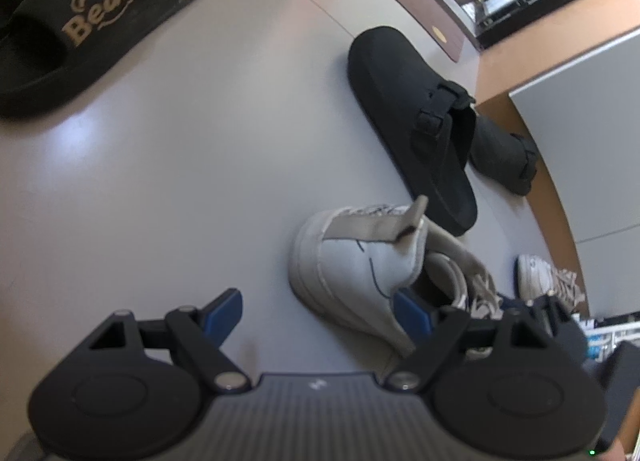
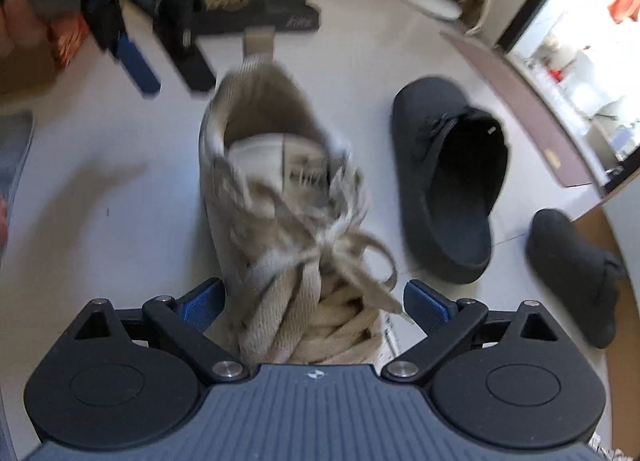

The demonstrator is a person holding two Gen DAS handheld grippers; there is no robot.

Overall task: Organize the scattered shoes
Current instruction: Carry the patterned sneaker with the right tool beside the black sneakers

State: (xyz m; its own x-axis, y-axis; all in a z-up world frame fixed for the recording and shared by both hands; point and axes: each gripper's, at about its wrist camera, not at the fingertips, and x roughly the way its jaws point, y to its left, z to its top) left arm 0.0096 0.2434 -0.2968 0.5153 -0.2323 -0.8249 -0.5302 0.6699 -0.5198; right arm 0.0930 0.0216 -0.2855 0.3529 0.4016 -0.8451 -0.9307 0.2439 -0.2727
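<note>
The black slide sandal (image 1: 80, 21) is showing the word "Bear" in gold letters with a little bear outline around it. Small pale writing is sitting on its side edge, but it is too blurry to read. In the right wrist view the same sandal (image 2: 256, 9) is lying far back by the wall.

The white sneaker (image 1: 360, 273) is standing on the pale floor (image 1: 180, 181) with its heel toward the left camera. The left gripper (image 1: 316, 313) is hanging wide open beside the heel. One blue pad (image 1: 224, 315) is over bare floor and the other is up near the shoe's opening, not squeezing.

The right gripper (image 2: 314, 307) is standing wide open too. The sneaker (image 2: 280, 201) and its frayed laces are sitting between its fingers, and neither blue pad is pressing on it.

A black clog (image 1: 412, 121) is lying just beside the sneaker, and a second black clog (image 1: 504, 157) is resting against the wooden edge. Another white sneaker (image 1: 540, 273) is peeking out by the grey cabinet (image 1: 580, 121). Lots of open floor is lying on the left side.
</note>
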